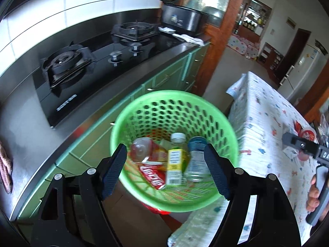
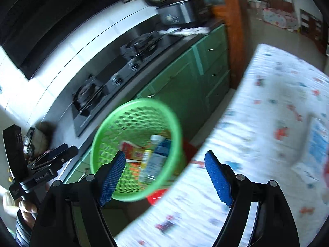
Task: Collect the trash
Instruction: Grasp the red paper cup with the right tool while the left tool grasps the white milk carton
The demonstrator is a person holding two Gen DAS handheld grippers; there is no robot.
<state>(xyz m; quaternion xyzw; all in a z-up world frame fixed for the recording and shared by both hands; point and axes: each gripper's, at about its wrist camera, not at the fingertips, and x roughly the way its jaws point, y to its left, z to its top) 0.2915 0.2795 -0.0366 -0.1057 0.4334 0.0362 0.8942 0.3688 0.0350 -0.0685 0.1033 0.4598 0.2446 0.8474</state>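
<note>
my left gripper (image 1: 165, 169) hangs over the green basket (image 1: 205, 103), its jaws wide apart with nothing between them. my right gripper (image 2: 164, 178) is the same, jaws apart and empty, right of the basket and partly over the table.

the basket is my landmark. it sits on the floor between the green cupboards (image 1: 164, 78) and the table with the spotty white cloth (image 1: 267, 127). the trash is inside it: a red wrapper (image 1: 153, 177), a clear bottle with a red label (image 1: 141, 149), a bottle with a yellow label (image 1: 174, 164) and a bottle with a blue cap (image 1: 196, 156). something red (image 2: 157, 195) pokes out under the basket; i cannot tell what.

left of the basket, the grey counter holds a black stove (image 1: 86, 70). past the stove is an open rice cooker (image 1: 181, 18) and a white rag (image 1: 189, 38).

only the left view shows a red and white cup (image 1: 307, 133) on the table, and far off a hall with a fridge (image 1: 306, 61). the right view is blurry, but only it shows the hand (image 2: 27, 207) holding my left gripper.
</note>
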